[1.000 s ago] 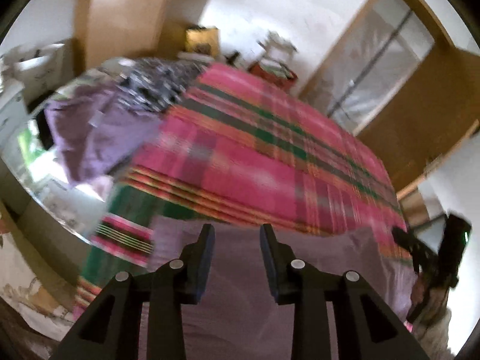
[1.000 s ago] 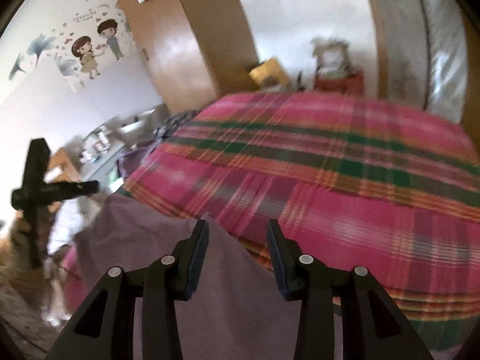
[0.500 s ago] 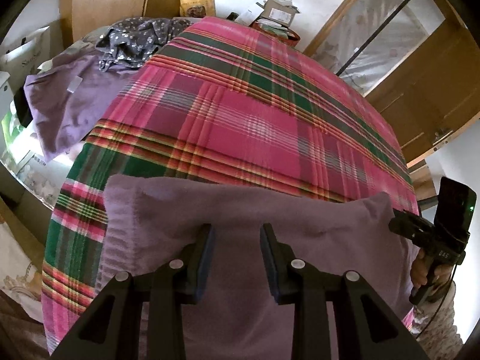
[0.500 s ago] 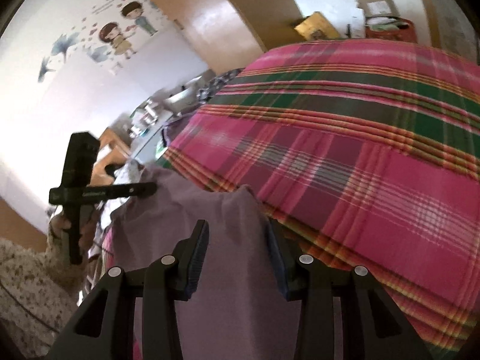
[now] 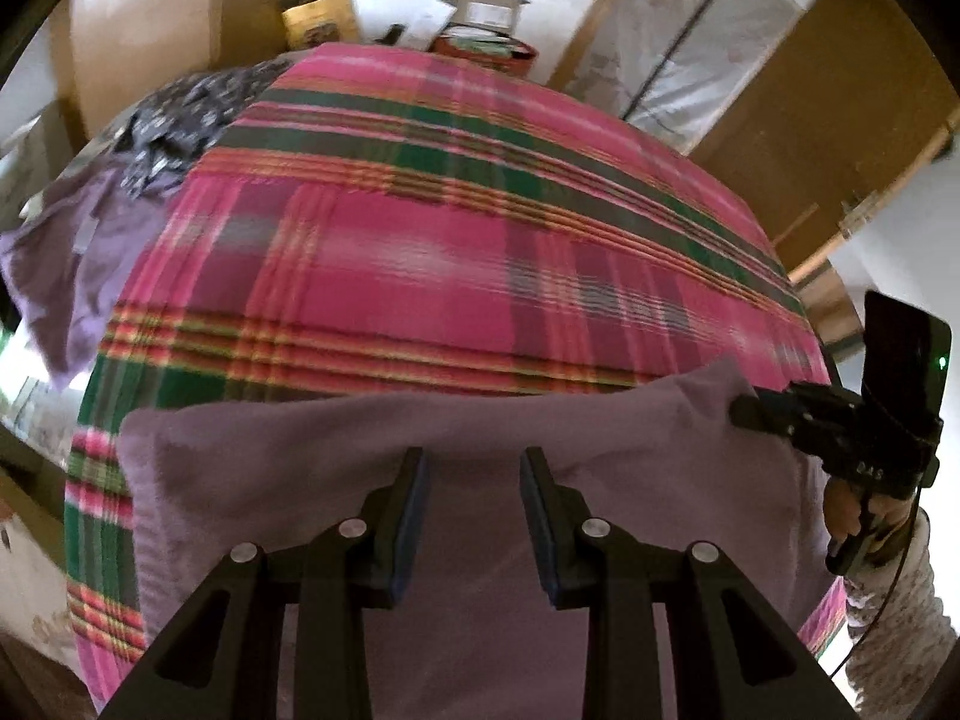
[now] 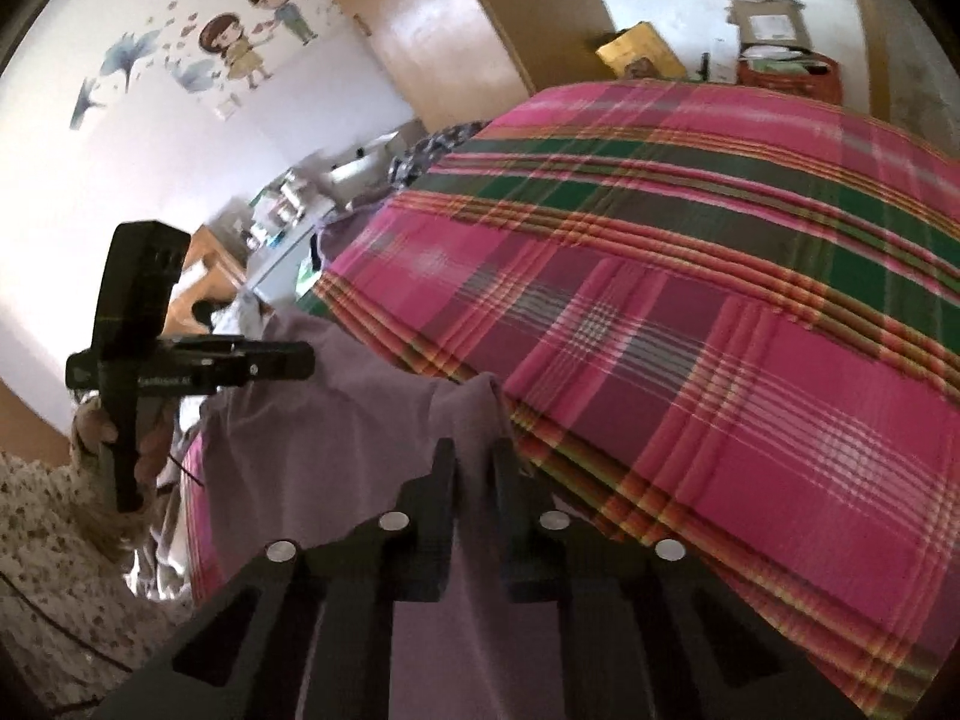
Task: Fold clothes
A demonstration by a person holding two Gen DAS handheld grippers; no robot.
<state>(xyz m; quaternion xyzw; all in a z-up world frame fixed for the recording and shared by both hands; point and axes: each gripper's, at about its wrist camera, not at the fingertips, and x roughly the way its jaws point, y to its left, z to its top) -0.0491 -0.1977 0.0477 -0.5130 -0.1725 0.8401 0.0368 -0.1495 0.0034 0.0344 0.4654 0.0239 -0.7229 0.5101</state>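
Note:
A purple garment [image 5: 300,468] lies spread along the near edge of a bed under a pink and green plaid blanket [image 5: 420,240]. My left gripper [image 5: 474,462] hovers open over the garment's far edge, near its middle, with cloth showing in the gap between its pads. In the right wrist view my right gripper [image 6: 474,456] is shut on the far right corner of the purple garment [image 6: 336,420], which bunches up between the pads. Each gripper also shows in the other's view: the right gripper [image 5: 744,411] at the cloth's corner, the left gripper [image 6: 306,360] above the cloth.
Another purple garment [image 5: 66,264] and a dark flowered cloth [image 5: 180,120] lie heaped at the bed's far left. A cardboard box [image 5: 318,15] and a red basket [image 5: 486,48] stand beyond the bed's far end. Wooden wardrobe doors [image 5: 810,90] rise at right. A person's hand [image 5: 852,516] holds the right gripper.
The right gripper's jaws have closed on the garment's corner. The left gripper has shifted over the cloth, closer to its far edge, with its jaws unchanged.

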